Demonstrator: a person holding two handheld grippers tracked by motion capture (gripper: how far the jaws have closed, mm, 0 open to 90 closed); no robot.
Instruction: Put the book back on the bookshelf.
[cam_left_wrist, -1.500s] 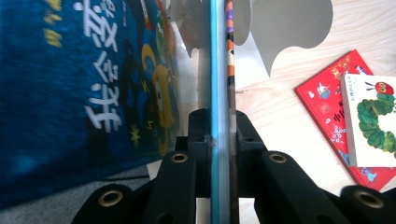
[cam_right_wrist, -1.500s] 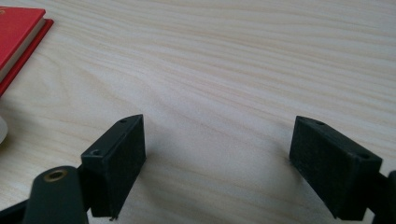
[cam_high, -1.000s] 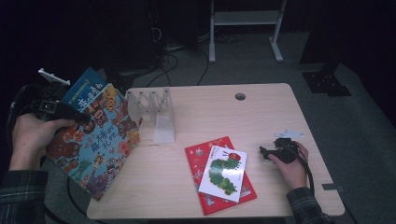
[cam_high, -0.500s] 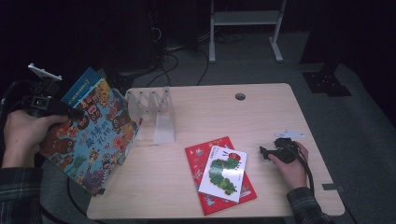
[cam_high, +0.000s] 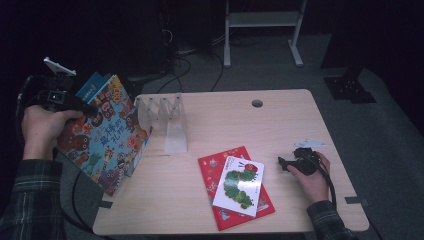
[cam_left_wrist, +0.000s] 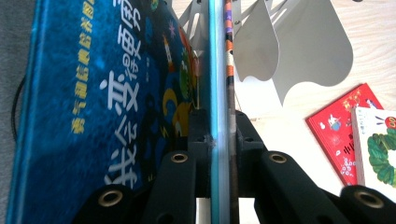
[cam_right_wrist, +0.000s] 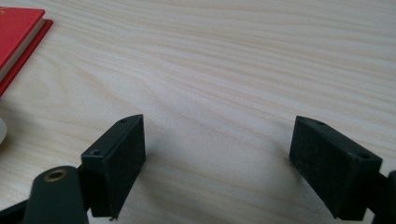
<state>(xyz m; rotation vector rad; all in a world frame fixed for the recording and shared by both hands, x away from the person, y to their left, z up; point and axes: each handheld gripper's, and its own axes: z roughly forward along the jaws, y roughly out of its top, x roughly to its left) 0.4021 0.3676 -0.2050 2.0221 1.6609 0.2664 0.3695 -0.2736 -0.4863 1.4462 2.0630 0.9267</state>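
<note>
My left gripper (cam_high: 86, 107) is shut on two picture books held together past the table's left edge: a colourful monster book (cam_high: 107, 142) in front and a blue one (cam_high: 92, 85) behind. In the left gripper view the jaws (cam_left_wrist: 218, 126) clamp both books' edges, with the blue cover (cam_left_wrist: 102, 84) at left. A silver divider rack (cam_high: 167, 117) (cam_left_wrist: 299, 51) stands just right of the books. A white caterpillar book (cam_high: 239, 186) lies on a red book (cam_high: 212, 167) at the front middle. My right gripper (cam_high: 284, 162) (cam_right_wrist: 217, 163) rests open on the table, its jaws around bare wood.
The wooden table (cam_high: 240, 120) has a cable hole (cam_high: 257, 103) at the back. A small white slip (cam_high: 310, 143) lies behind the right hand. A white stand (cam_high: 260, 20) and cables are on the floor beyond. A corner of the red book (cam_right_wrist: 18, 32) shows in the right gripper view.
My left gripper has raised the two books slightly and swung them more upright beside the rack. The right gripper and the books on the table have not moved.
</note>
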